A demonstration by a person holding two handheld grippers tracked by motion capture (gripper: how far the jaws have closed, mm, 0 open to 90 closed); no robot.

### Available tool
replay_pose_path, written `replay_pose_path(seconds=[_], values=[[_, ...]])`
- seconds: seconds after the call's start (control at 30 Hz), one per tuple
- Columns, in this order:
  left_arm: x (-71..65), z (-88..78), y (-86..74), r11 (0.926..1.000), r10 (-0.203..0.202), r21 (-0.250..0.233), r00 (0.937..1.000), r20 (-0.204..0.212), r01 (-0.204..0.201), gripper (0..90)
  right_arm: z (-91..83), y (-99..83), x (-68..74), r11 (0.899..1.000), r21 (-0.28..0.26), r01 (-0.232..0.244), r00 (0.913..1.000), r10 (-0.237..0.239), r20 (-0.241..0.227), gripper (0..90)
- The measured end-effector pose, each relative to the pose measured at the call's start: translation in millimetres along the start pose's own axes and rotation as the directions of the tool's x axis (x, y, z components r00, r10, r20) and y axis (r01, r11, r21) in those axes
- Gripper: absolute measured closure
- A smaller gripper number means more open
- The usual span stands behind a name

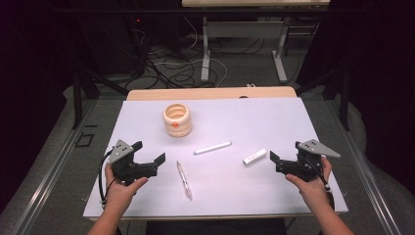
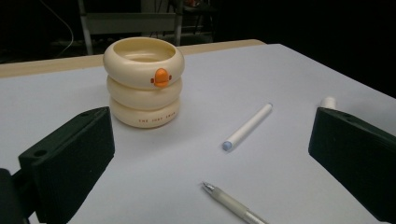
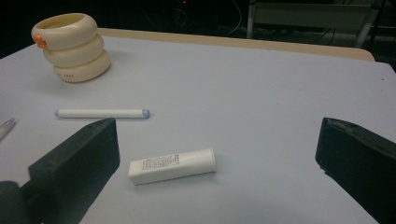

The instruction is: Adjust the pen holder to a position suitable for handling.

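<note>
A cream pen holder (image 1: 177,120) shaped like stacked rings, with an orange mark, stands at the back of the white table (image 1: 274,117). In front of it lie a white capped marker (image 1: 212,148), a short white tube (image 1: 255,156) and a clear pen (image 1: 184,179). My left gripper (image 1: 148,152) hovers left of the clear pen, open and empty. My right gripper (image 1: 285,152) is just right of the tube, open and empty. The left gripper view has the holder (image 2: 144,81), marker (image 2: 248,126) and clear pen (image 2: 233,205) ahead. The tube (image 3: 173,165) lies between the right jaws, untouched.
The tabletop ends in a wooden strip (image 1: 210,93) at the back. Beyond it the floor holds tangled cables (image 1: 171,68) and the metal legs of another table (image 1: 205,54). Metal rails (image 1: 49,166) run along both sides of the table.
</note>
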State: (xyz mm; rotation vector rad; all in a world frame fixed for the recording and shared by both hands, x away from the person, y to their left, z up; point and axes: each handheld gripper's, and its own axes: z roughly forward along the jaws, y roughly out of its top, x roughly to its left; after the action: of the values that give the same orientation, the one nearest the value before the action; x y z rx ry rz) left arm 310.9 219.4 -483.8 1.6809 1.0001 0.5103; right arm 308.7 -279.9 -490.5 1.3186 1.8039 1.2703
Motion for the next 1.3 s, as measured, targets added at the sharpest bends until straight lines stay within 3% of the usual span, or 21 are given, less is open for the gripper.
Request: replay_pose_path(seconds=[0.4,0.83,1.13,1.3], values=[[3.5,3.2,-0.1,0.9989,-0.026,0.038,0.9995,-0.019,0.027,0.5,3.9,-4.0,3.2,1.000,0.015,0.017,0.9998,-0.017,-0.007,0.0],[2.3,20.5,6.5,0.9946,-0.067,0.078,0.9973,-0.032,0.069,1.7,6.0,-4.9,3.6,1.000,0.027,0.003,1.0000,-0.003,-0.007,0.1],[0.3,27.7,22.1,0.9947,-0.052,0.087,0.9983,-0.026,0.054,2.3,8.9,-6.0,5.8,0.999,0.035,0.014,0.9998,-0.013,-0.011,0.6],[0.9,37.0,35.7,0.9958,-0.024,0.088,0.9993,-0.030,0.026,4.8,10.3,-6.7,6.3,0.999,0.031,0.013,0.9998,-0.012,-0.015,1.2]])
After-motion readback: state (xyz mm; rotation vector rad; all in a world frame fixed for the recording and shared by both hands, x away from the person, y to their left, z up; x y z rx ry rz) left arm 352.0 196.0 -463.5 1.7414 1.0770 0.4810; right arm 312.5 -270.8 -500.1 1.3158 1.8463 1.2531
